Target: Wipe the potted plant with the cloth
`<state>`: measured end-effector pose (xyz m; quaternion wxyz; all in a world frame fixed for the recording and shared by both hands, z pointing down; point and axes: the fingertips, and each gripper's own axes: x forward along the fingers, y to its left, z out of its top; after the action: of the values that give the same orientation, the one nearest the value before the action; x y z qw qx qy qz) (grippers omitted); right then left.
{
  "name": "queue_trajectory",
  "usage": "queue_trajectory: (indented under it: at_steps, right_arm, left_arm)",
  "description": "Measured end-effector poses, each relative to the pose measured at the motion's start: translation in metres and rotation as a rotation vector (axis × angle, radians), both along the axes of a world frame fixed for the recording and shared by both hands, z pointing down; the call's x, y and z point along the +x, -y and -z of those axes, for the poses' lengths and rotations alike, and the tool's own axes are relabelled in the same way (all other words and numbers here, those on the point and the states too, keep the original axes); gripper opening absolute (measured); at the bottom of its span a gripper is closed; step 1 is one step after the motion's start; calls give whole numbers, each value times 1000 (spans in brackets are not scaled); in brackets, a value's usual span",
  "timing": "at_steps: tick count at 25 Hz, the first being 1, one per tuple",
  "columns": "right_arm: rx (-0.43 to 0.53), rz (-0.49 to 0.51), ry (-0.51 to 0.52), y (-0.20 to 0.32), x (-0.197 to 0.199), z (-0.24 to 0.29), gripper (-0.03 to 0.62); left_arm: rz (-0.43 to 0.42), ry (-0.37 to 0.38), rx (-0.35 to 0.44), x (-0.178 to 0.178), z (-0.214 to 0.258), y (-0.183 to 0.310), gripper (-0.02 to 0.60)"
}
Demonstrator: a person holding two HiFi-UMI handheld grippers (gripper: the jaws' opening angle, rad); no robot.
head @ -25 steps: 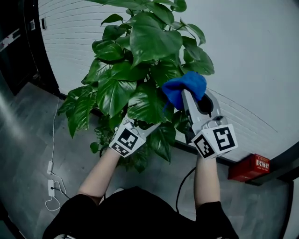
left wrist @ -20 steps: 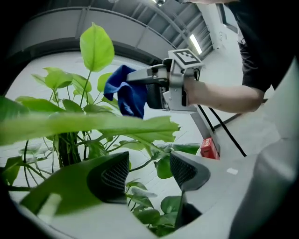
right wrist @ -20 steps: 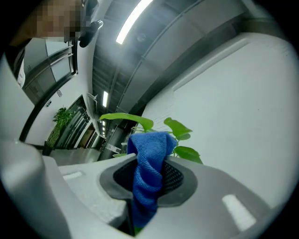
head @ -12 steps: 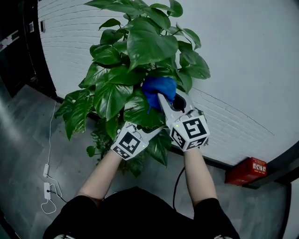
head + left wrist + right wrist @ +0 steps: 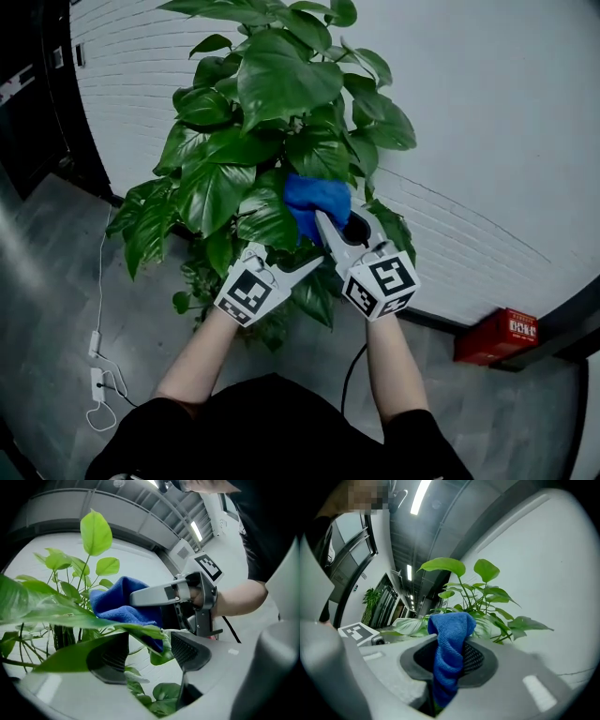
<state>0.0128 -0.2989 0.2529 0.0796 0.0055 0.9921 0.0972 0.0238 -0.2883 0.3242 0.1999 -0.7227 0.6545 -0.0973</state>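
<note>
The potted plant (image 5: pixel 272 84) with broad green leaves stands against a white wall. My right gripper (image 5: pixel 324 218) is shut on a blue cloth (image 5: pixel 317 200), and the bunched cloth lies against a leaf in the middle of the plant. In the right gripper view the cloth (image 5: pixel 449 653) hangs between the pads of the right gripper (image 5: pixel 450 660). My left gripper (image 5: pixel 298 262) reaches in under the same leaves, just left of the cloth. In the left gripper view the left gripper (image 5: pixel 149 648) stands open, with a leaf (image 5: pixel 117 629) passing through the gap and the cloth (image 5: pixel 123 607) just behind it.
A red box (image 5: pixel 497 336) sits at the foot of the wall on the right. A white power strip with its cable (image 5: pixel 97 380) lies on the grey floor at the left. A black cable (image 5: pixel 352 370) runs down below the plant. A dark doorway (image 5: pixel 28 94) is at far left.
The right gripper with the cloth has come down and to the left, from the plant's upper right leaves to a leaf in the middle. The left gripper has hardly shifted.
</note>
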Motion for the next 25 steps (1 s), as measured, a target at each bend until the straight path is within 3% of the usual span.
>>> queue_trajectory:
  at_steps: [11,25]
  right_arm:
    - [-236,56,-18,3,15,-32,89]
    - [-239,102,-100,-18,41,-63,89]
  left_arm:
    - [13,-36,-46,3,-11,-12,291]
    - [69,-66,-85,37,-37,-34,291]
